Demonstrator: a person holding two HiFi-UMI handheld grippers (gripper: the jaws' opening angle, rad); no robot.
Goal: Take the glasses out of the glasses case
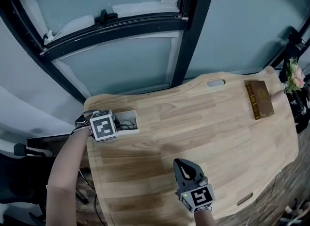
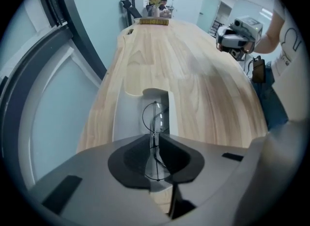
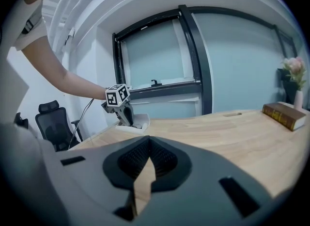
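Left tongs (image 2: 155, 138) clenched on the thin round wire-frame glasses (image 2: 153, 116), right over the open glasses case (image 2: 127, 116) (white, smooth, rectangular). Forearm (image 1: 65, 171) stretched toward the case. Right tongs (image 3: 148, 145) pressed together on nothing, well apart from the case, over the wood-grain surface (image 1: 203, 123).

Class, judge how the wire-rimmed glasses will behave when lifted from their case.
The glasses have a thin wire frame, so likely bendable and fragile, and light. Pinched on slender wire by the left tongs, they may swivel.
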